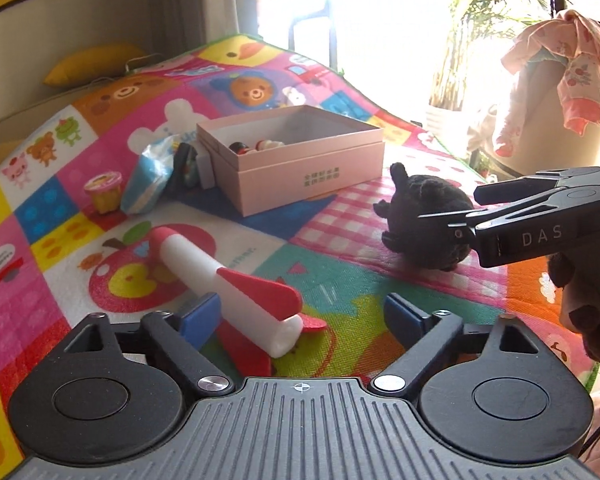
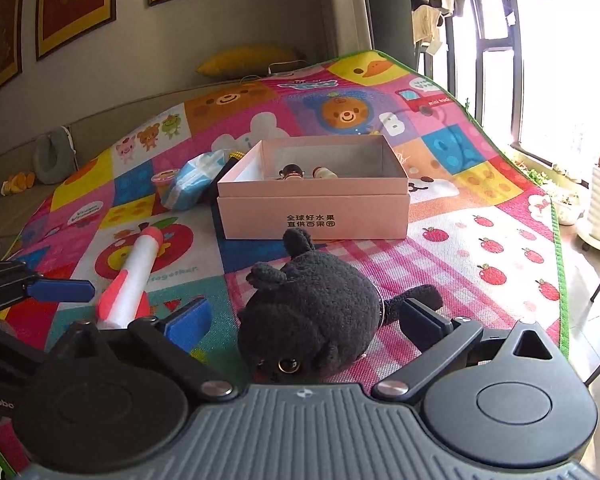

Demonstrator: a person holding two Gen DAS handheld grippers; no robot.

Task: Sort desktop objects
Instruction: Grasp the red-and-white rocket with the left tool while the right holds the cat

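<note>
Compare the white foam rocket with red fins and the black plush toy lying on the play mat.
The white foam rocket with red fins is long, smooth and rigid-looking; the black plush toy is round and fuzzy. The rocket lies between the open left gripper's fingers; the plush sits between the open right gripper's. Both rest on the colourful play mat, outside the pink cardboard box.

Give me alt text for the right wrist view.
Open right gripper straddling a black plush toy on a colourful play mat. Beyond stand an open pink box and, left, a toy rocket.
</note>
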